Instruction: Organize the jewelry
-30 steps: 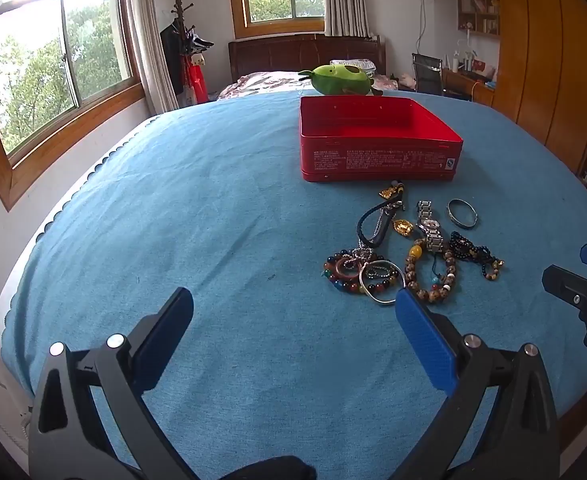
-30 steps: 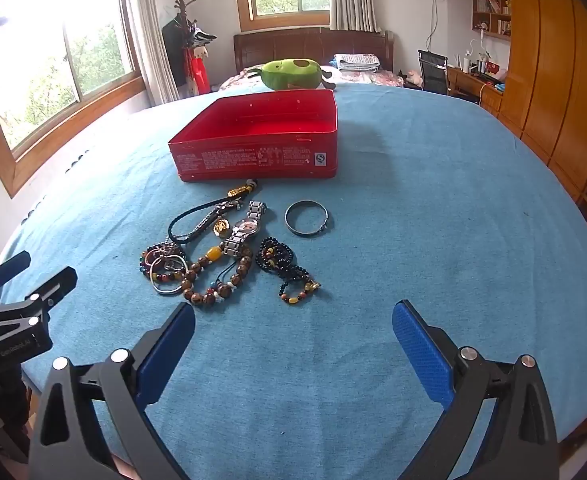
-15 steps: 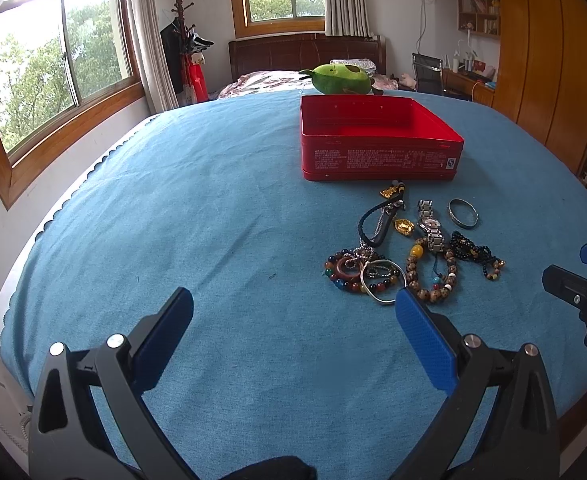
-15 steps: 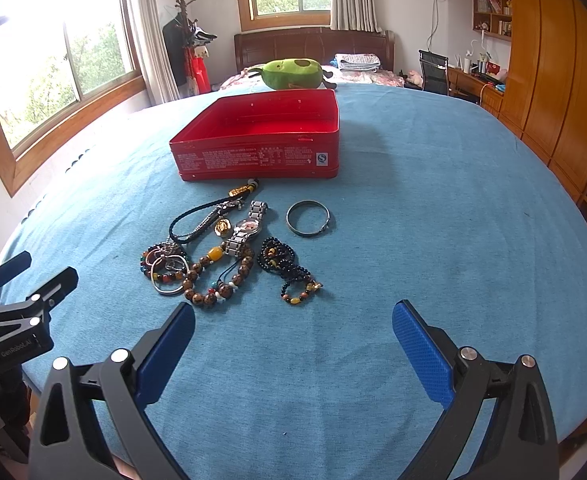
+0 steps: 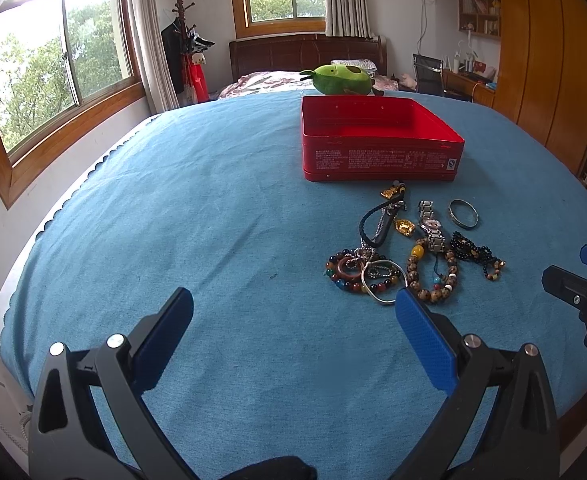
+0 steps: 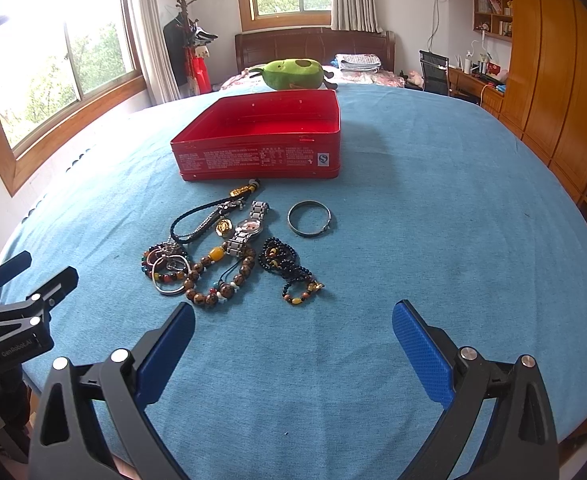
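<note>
left gripper (image 5: 293, 320) spread, jewelry (image 5: 409, 252), red tin (image 5: 377, 160)

We are reading "GenRobot.AI" in pale letters on the black body of the left gripper (image 6: 11, 280), seen at the left edge of the right wrist view. We are seeing rows of small white print running along the front wall of the open red rectangular metal tin (image 6: 253, 158), too fine for us to make out, and a small white square mark near its right corner, its symbol unclear.
</note>
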`<state>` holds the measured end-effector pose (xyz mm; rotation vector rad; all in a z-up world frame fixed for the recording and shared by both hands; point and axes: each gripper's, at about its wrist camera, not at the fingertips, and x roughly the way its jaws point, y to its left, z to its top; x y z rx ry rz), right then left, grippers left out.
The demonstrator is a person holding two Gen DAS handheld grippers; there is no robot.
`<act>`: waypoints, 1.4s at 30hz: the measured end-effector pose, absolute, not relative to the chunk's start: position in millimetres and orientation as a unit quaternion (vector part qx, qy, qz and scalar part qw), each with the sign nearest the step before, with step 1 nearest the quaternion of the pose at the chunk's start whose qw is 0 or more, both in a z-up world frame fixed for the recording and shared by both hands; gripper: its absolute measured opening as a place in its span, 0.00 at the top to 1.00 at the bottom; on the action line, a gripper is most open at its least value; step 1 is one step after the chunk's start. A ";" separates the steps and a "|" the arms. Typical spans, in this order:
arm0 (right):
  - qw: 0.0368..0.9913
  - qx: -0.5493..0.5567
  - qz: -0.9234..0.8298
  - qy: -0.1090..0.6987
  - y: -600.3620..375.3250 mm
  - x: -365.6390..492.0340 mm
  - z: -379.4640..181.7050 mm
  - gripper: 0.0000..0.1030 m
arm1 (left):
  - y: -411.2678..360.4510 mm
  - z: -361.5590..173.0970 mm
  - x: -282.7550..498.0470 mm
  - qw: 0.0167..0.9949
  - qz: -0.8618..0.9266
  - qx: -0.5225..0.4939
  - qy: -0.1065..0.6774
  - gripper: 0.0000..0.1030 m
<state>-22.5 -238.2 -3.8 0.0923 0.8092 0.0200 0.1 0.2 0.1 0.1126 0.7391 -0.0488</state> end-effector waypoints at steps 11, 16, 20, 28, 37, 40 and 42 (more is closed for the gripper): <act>0.918 0.045 0.010 0.393 -237.2 -22.8 -3.6 0.04 | 0.3 0.2 0.0 0.931 -0.024 0.054 0.361 0.03; 0.918 0.045 0.009 0.393 -236.7 -22.7 -2.7 0.04 | 0.3 0.2 0.0 0.931 -0.024 0.054 0.361 0.03; 0.918 0.044 0.010 0.393 -236.2 -22.1 -2.5 0.04 | -0.2 0.2 -0.1 0.931 -0.024 0.055 0.360 0.03; 0.919 0.044 0.011 0.393 -236.1 -20.7 -3.7 0.04 | 1.5 -4.1 -2.0 0.931 -0.023 0.055 0.360 0.03; 0.919 0.046 0.018 0.392 -235.6 -17.5 -3.3 0.04 | 3.0 0.2 -1.6 0.931 -0.023 0.057 0.360 0.03; 0.919 0.046 0.021 0.391 -235.7 -16.9 -4.6 0.04 | 1.6 -0.1 -0.4 0.931 -0.026 0.056 0.361 0.03; 0.920 0.047 0.024 0.389 -236.9 -15.3 -5.3 0.04 | 2.2 2.1 3.2 0.930 -0.034 0.051 0.361 0.03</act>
